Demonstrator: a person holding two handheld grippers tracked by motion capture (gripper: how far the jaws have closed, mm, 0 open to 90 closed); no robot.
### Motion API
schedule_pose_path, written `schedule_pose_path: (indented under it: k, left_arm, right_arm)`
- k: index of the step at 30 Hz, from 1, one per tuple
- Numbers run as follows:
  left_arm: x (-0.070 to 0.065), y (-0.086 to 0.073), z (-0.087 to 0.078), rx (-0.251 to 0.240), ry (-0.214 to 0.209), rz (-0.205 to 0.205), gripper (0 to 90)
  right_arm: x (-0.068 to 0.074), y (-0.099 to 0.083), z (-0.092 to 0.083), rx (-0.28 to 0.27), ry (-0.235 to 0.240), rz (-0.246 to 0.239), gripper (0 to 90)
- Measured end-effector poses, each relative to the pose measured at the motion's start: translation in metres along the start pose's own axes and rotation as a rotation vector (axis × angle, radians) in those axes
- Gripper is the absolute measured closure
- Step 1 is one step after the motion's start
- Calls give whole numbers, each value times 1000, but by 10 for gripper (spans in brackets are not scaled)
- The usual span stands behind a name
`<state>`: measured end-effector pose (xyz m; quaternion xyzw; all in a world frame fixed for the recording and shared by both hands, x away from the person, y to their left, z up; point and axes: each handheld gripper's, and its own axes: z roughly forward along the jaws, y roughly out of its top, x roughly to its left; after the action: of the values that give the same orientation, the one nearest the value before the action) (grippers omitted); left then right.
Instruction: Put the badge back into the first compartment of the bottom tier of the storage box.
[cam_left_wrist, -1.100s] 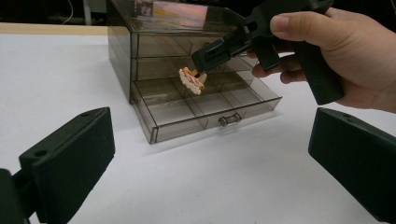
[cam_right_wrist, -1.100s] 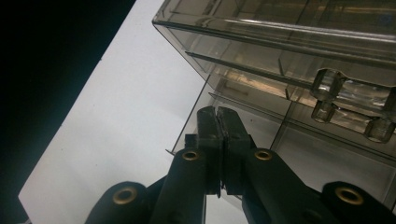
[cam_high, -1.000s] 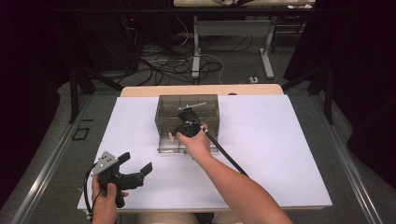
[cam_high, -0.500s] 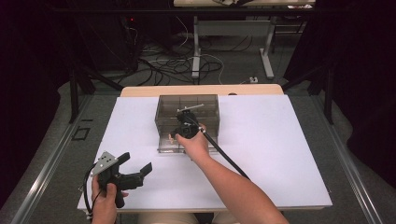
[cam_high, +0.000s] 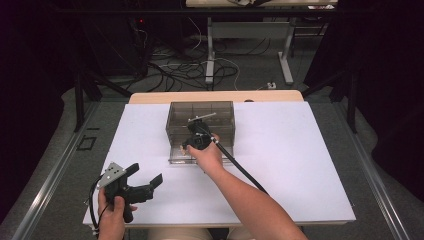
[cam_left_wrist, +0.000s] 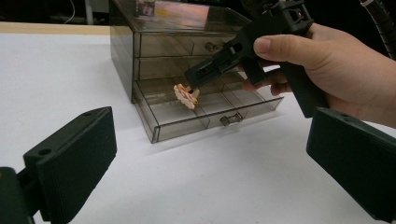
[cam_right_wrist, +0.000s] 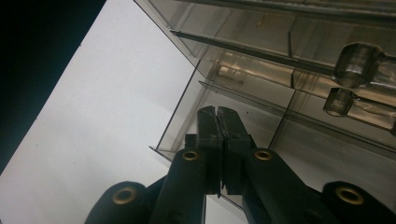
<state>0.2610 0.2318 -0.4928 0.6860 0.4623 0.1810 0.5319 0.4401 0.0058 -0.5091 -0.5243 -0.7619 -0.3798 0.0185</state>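
The right gripper (cam_left_wrist: 191, 88) pinches a small tan piece (cam_left_wrist: 186, 95) over the open bottom drawer (cam_left_wrist: 205, 109) of the box (cam_high: 201, 122). It isn't released yet, and the drawer needs shutting. The left gripper (cam_high: 147, 181) waits, jaws spread, holding nothing.

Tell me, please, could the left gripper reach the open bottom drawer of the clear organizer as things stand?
Probably yes: the left gripper is open, with bare table toward the bottom drawer. However, the right gripper already occupies that drawer, holding a small tan piece.
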Motion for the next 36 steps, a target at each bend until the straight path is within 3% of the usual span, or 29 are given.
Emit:
schedule_pose_path:
  k: [11, 16, 23, 36]
  left_arm:
    - [1, 0, 1, 1, 1, -1, 20]
    - [2, 0, 2, 3, 3, -2, 20]
    - [2, 0, 2, 5, 8, -4, 19]
    - [2, 0, 3, 5, 8, -6, 20]
  right_arm:
    - [1, 0, 0, 3, 18, 11, 865]
    - [0, 2, 0, -9, 31, -6, 830]
    - [1, 2, -3, -1, 38, -8, 752]
    - [8, -1, -10, -49, 19, -45, 571]
